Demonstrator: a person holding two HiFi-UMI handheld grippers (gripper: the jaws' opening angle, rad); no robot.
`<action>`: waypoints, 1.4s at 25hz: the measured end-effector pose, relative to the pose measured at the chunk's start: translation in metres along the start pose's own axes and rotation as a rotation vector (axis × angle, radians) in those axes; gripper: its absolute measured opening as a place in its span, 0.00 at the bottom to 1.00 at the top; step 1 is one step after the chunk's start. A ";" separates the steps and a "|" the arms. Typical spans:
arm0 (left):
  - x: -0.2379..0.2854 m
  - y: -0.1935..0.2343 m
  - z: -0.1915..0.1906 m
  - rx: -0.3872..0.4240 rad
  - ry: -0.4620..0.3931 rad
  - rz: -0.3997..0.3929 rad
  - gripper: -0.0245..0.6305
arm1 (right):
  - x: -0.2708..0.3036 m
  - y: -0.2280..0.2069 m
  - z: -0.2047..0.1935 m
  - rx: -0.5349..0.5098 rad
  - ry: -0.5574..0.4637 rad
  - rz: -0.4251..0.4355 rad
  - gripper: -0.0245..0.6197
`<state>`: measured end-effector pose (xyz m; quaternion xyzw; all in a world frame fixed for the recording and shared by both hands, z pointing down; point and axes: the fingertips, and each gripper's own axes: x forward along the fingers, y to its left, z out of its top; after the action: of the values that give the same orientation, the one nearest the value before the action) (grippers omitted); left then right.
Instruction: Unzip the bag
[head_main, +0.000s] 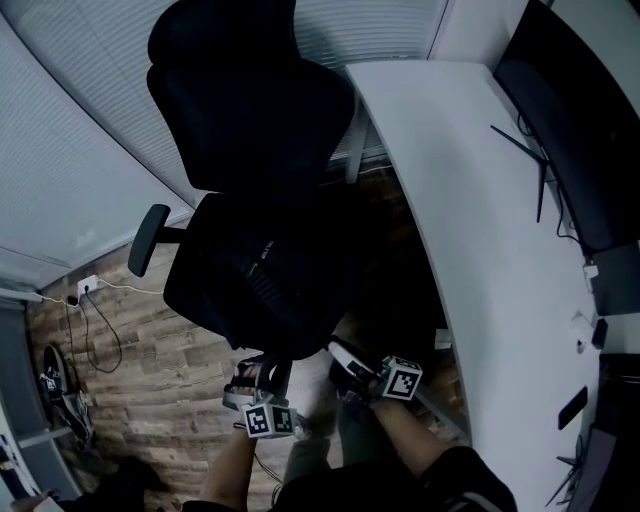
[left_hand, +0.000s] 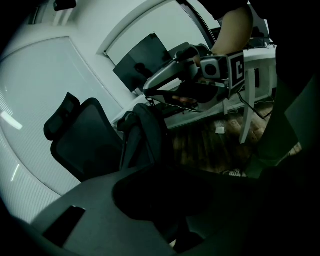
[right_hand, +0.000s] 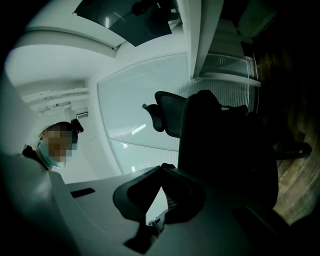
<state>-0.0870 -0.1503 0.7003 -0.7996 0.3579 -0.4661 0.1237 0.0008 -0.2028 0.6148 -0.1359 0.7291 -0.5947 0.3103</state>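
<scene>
A black bag (head_main: 255, 272) lies on the seat of a black office chair (head_main: 250, 100); in the dim light its zip does not show. My left gripper (head_main: 256, 378) sits at the bag's near edge, and its own view is too dark to show how the jaws stand. The bag (left_hand: 146, 132) rises ahead of it there. My right gripper (head_main: 345, 362) is at the seat's near right corner. Its jaws are shut, tips meeting (right_hand: 161, 168), with nothing visible between them. From the left gripper view, the right gripper (left_hand: 150, 94) points at the bag's top.
A white desk (head_main: 480, 200) curves along the right, carrying a dark monitor (head_main: 580, 130) and cables. The chair's armrest (head_main: 148, 240) sticks out to the left. A wall socket with a cable (head_main: 85, 287) lies on the wooden floor (head_main: 150, 370).
</scene>
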 end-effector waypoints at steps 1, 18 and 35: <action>0.000 0.000 -0.001 -0.001 0.001 -0.001 0.15 | 0.002 0.000 0.004 -0.009 -0.001 -0.003 0.11; 0.002 -0.004 -0.002 -0.031 0.031 -0.034 0.13 | 0.009 -0.009 0.089 -0.114 -0.102 -0.023 0.11; 0.012 -0.010 -0.003 -0.023 0.058 -0.076 0.11 | 0.029 -0.033 0.163 -0.229 -0.101 -0.109 0.11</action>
<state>-0.0808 -0.1510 0.7154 -0.8001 0.3360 -0.4895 0.0860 0.0730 -0.3554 0.6217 -0.2394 0.7673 -0.5159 0.2963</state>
